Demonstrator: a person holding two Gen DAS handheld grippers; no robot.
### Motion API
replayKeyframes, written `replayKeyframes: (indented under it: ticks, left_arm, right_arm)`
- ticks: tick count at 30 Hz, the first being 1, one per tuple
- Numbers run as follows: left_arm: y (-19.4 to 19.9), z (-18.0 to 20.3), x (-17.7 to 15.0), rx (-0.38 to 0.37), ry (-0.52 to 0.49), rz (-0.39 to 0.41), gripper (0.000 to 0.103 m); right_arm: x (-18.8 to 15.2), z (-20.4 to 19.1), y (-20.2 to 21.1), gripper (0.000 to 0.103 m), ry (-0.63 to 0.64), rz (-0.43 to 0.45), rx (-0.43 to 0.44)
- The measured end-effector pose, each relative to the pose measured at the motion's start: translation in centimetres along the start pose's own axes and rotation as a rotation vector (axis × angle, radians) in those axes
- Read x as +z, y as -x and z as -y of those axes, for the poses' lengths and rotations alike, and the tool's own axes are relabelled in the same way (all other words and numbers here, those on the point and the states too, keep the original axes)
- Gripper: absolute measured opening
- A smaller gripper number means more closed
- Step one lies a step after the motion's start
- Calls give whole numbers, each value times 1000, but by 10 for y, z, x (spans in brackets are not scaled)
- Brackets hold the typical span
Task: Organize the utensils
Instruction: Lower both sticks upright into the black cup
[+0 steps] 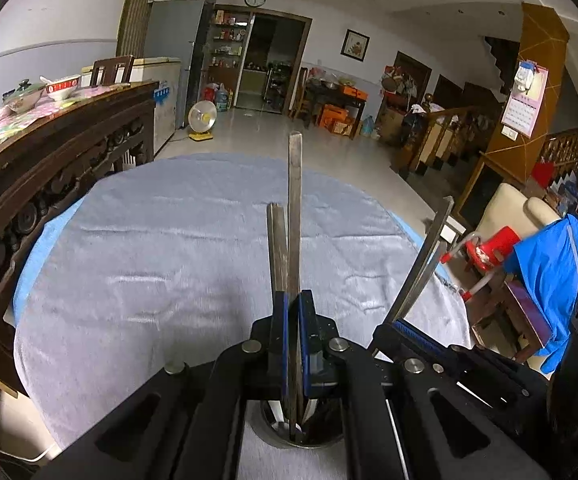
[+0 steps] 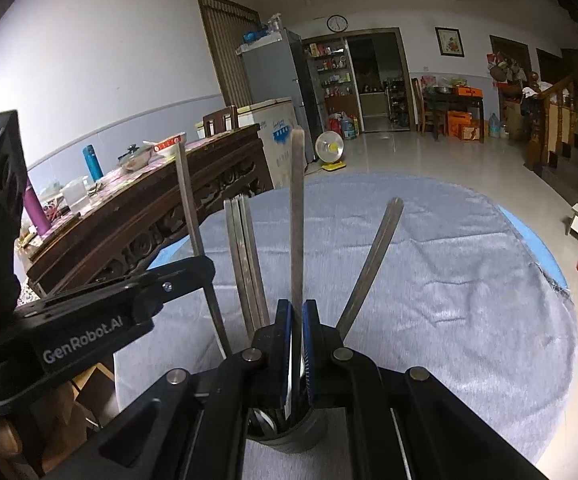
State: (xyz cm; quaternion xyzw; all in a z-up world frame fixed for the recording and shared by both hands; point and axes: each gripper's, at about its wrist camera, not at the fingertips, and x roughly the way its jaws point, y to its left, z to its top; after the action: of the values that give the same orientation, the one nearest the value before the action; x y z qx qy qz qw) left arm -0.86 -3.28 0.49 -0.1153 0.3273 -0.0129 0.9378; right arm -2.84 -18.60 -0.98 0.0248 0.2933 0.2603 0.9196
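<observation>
Fingers of the left gripper [image 1: 293, 312] and right gripper [image 2: 297, 320] each pinch an upright utensil handle [image 1: 295, 208] standing in a metal cup [image 2: 289, 434]. Ahead of both lies a grey cloth [image 1: 169, 260] over the round table, then pale tiled floor [image 2: 429, 156]; a carved wooden sideboard [image 1: 49, 160] stands left.

A grey towel [image 1: 193, 256] covers the round bench [image 1: 29, 264]. Beyond the bench's left edge stands a carved wooden sideboard [image 2: 161, 204] bearing a red-rimmed bowl [image 1: 62, 87], a lidded dish [image 1: 23, 95] and a blue flask [image 2: 93, 163]. A small fan [image 2: 329, 148] sits on the floor past the far edge.

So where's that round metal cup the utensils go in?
The utensil holder stands on the grey tablecloth, directly below the right hand-held gripper, which grips one utensil handle; the left wrist view shows it too.
</observation>
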Motion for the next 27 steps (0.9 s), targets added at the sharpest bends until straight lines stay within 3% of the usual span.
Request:
replayKeyframes:
  ticks: [27]
  left_arm:
    - [-3, -1, -3, 0, 3, -40, 5]
  right_arm:
    - [1, 7, 4, 8, -21, -5, -16]
